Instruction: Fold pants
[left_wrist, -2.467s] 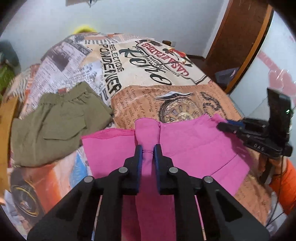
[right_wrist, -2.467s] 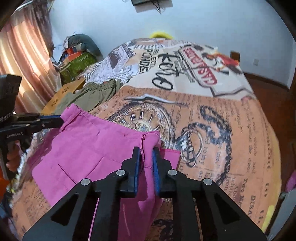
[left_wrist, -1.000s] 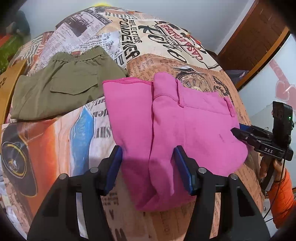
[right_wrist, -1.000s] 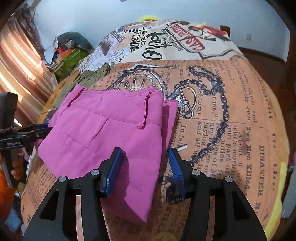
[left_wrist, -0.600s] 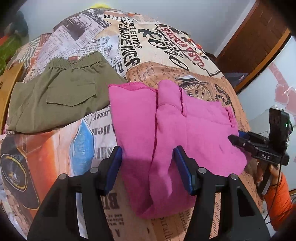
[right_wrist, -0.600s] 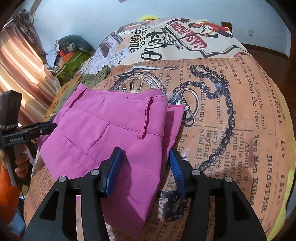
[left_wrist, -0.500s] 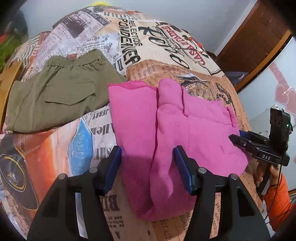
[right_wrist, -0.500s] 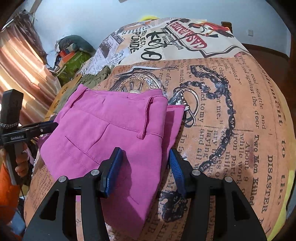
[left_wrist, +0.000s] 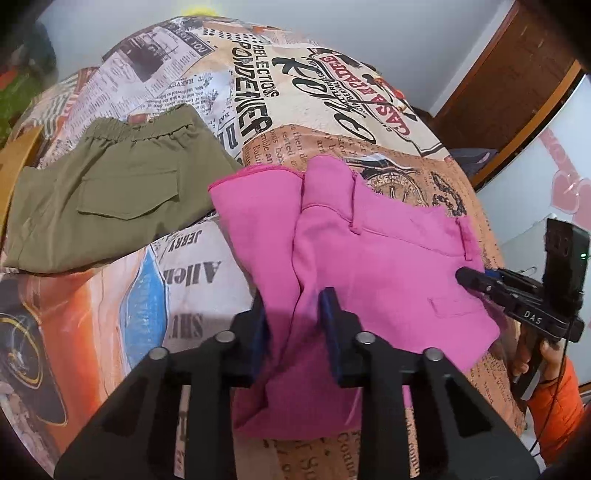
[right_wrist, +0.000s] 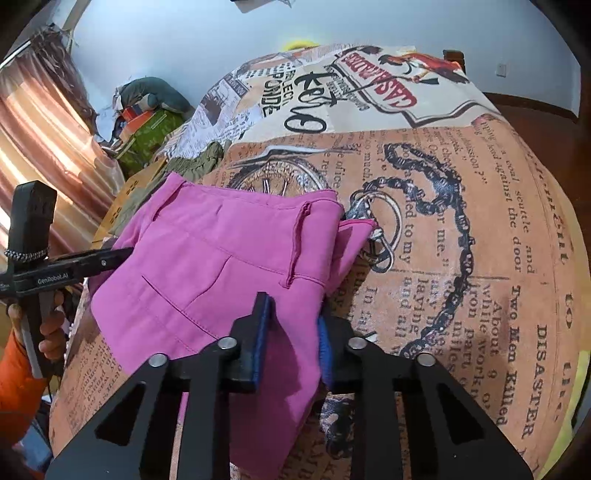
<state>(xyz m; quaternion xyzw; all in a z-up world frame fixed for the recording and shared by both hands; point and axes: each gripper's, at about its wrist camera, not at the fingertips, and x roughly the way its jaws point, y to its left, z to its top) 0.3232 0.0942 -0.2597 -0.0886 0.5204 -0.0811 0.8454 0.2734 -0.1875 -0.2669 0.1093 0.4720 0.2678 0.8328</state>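
The pink pants (left_wrist: 369, 258) lie folded on the printed bed cover (left_wrist: 110, 288); they also show in the right wrist view (right_wrist: 221, 266). My left gripper (left_wrist: 293, 302) is open, its jaws partly closed around the near folded edge of the pants. My right gripper (right_wrist: 291, 310) is open, its jaws partly closed around the pants' near edge on its side. Each gripper shows in the other's view: the right one (left_wrist: 461, 275) at the pants' right edge, the left one (right_wrist: 125, 253) at their left edge.
Folded olive green pants (left_wrist: 110, 199) lie on the bed to the left of the pink pants. A pile of clutter (right_wrist: 147, 110) and curtains (right_wrist: 44, 140) stand past the bed's far left. A brown wooden door (left_wrist: 509, 85) is at the right.
Both grippers let go of the pants and opened wide after laying the fold down. Now both sets of jaws have narrowed around the pants' near edges.
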